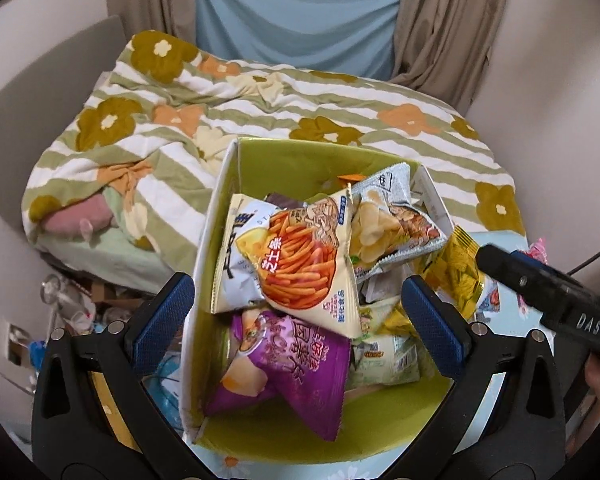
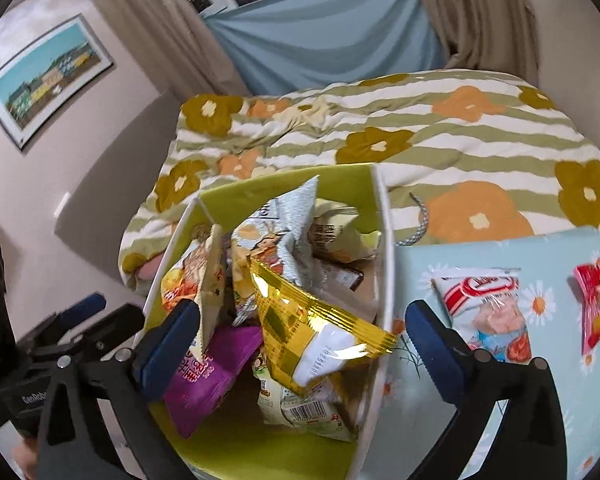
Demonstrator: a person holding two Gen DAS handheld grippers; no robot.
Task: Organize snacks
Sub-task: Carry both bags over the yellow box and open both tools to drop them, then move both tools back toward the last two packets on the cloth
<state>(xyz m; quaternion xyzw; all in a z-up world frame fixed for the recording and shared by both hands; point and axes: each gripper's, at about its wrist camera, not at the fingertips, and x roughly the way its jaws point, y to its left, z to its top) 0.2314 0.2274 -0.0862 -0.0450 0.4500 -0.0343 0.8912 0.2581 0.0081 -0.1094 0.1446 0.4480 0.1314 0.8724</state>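
Note:
A green-lined box [image 1: 292, 160] [image 2: 284, 188] holds several snack bags. On top lie an orange-sticks bag [image 1: 300, 268], a purple bag [image 1: 284, 372] [image 2: 204, 372], a grey chips bag [image 1: 392, 220] [image 2: 284, 236] and a yellow bag [image 2: 312, 332] [image 1: 456, 272] resting over the box's right wall. My left gripper [image 1: 296, 316] is open and empty, hovering over the box. My right gripper [image 2: 304, 336] is open, its fingers either side of the yellow bag without pinching it. Outside the box lie a red-and-white snack bag [image 2: 488, 312] and a pink-red bag [image 2: 598, 300].
The box stands on a light-blue daisy-print tablecloth [image 2: 560, 256]. Behind it is a bed with a green-striped flowered quilt [image 1: 260, 108] [image 2: 440, 132]. Clutter lies on the floor at the left [image 1: 72, 308]. Curtains and a framed picture [image 2: 48, 80] are on the walls.

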